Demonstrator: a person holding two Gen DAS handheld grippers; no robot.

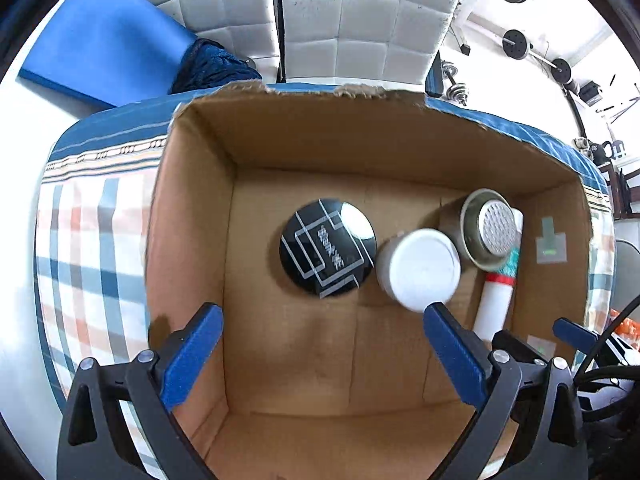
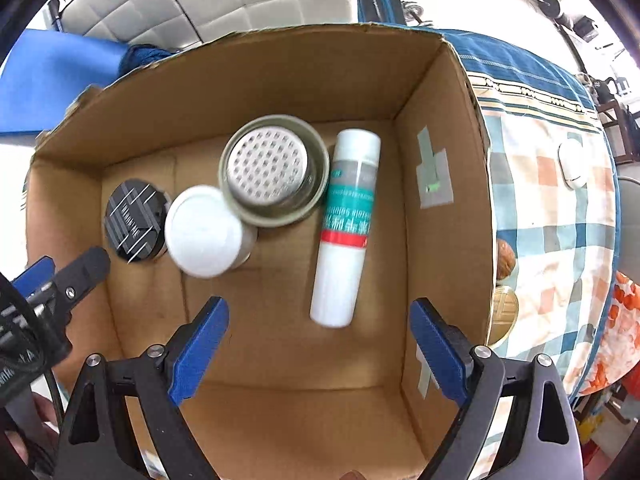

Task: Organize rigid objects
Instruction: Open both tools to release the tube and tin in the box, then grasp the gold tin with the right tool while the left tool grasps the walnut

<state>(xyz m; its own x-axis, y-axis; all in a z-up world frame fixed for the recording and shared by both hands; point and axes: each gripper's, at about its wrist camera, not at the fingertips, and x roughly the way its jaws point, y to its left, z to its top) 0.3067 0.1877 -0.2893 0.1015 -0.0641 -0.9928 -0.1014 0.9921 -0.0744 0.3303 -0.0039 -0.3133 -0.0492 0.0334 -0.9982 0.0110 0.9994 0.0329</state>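
Note:
An open cardboard box (image 1: 188, 248) (image 2: 444, 264) stands on a checked tablecloth. Inside it, from left to right, are a black round jar (image 1: 328, 246) (image 2: 136, 220), a white-lidded jar (image 1: 420, 270) (image 2: 204, 230), a metal cup with a perforated insert (image 1: 490, 228) (image 2: 272, 170) and a white bottle with a teal label (image 1: 498, 292) (image 2: 346, 224) lying flat. My left gripper (image 1: 322, 312) hangs open above the box floor, below the black jar in the picture, holding nothing. My right gripper (image 2: 319, 306) is open too, above the bottle's near end and clear of it.
The checked tablecloth (image 2: 552, 216) carries a white oval object (image 2: 572, 164), a brown nut-like thing (image 2: 506, 264) and a gold lid (image 2: 504, 312) just right of the box. A blue mat (image 1: 100, 44) and white padded chairs (image 1: 352, 12) lie beyond the table.

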